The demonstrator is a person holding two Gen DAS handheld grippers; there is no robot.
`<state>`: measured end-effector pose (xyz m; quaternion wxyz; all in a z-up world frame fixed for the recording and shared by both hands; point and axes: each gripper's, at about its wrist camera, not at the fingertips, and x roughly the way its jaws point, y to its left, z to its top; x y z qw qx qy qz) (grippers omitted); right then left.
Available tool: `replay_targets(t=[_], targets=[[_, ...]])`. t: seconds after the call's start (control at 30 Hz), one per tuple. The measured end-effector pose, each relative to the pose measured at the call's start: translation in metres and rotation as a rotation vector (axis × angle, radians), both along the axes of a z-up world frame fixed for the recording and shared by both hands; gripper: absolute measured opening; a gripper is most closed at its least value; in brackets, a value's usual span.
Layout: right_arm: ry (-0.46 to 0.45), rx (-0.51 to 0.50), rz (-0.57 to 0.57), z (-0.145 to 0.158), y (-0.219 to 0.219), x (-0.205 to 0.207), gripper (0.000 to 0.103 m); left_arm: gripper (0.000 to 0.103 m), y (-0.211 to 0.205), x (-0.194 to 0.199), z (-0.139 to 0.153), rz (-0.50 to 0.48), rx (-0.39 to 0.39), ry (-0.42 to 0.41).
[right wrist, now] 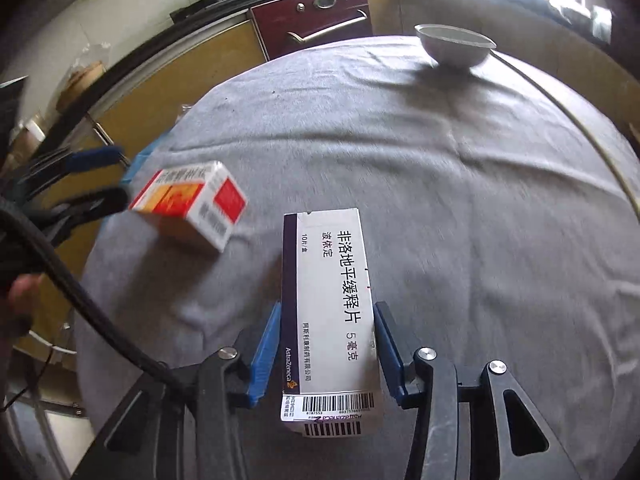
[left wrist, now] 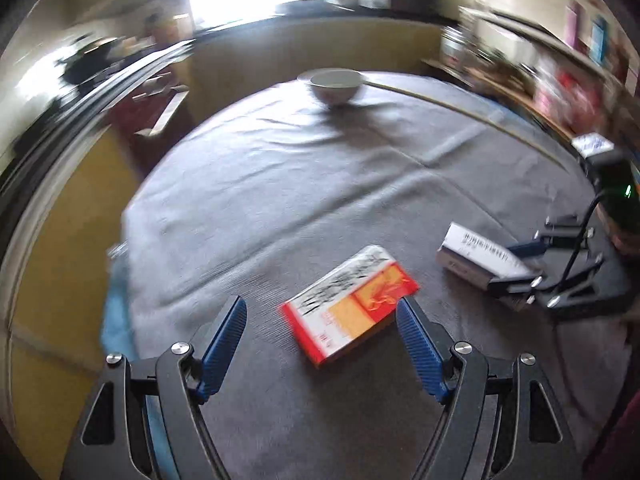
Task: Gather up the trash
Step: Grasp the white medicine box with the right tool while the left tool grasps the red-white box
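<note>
**Two Cartons on the Counter, Both Claws Engaged**

The white carton lay flat on the grey cloth, lengthwise between the pads of my right claw. Both blue pads stood against its long sides, so I had it gripped. The red-and-orange carton lay flat on the same cloth, just ahead of my left claw. That claw stood wide, its right pad close beside one corner of the carton, its left pad well apart from it; it held nothing. A white bowl stood upright at the far edge of the round counter. Beyond it stood a dark red oven among yellow cabinets.
</note>
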<state>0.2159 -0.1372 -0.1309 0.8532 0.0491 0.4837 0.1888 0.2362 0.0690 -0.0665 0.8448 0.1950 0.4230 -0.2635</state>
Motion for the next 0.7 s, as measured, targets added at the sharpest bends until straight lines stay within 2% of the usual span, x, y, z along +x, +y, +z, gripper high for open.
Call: replay_targets(t=[0.07, 0.2, 0.27, 0.33, 0.47, 0.6, 0.7], targets=[[0.01, 0.01, -0.013, -0.002, -0.012, -0.013, 0.049, 0.078, -0.007, 0.006, -0.005, -0.062, 0.043, -0.007], [0.037, 0.069, -0.062, -0.003, -0.04, -0.047, 0.049, 0.078, -0.012, 0.013, -0.014, -0.175, 0.073, 0.027], [0.041, 0.098, -0.079, -0.002, -0.051, -0.06, 0.049, 0.078, -0.013, 0.017, -0.018, -0.201, 0.074, 0.035], [0.045, 0.117, -0.092, -0.002, -0.057, -0.071, 0.049, 0.078, -0.013, 0.021, -0.023, -0.224, 0.066, 0.081], [0.062, 0.186, -0.124, 0.001, -0.07, -0.083, 0.048, 0.078, -0.013, 0.02, -0.031, -0.233, 0.069, 0.115], [0.042, 0.19, -0.134, 0.005, -0.07, -0.087, 0.048, 0.059, -0.01, 0.016, -0.038, -0.21, 0.037, 0.143], [0.023, 0.203, -0.139, 0.008, -0.068, -0.09, 0.048, 0.053, -0.007, 0.009, -0.037, -0.158, 0.013, 0.137]])
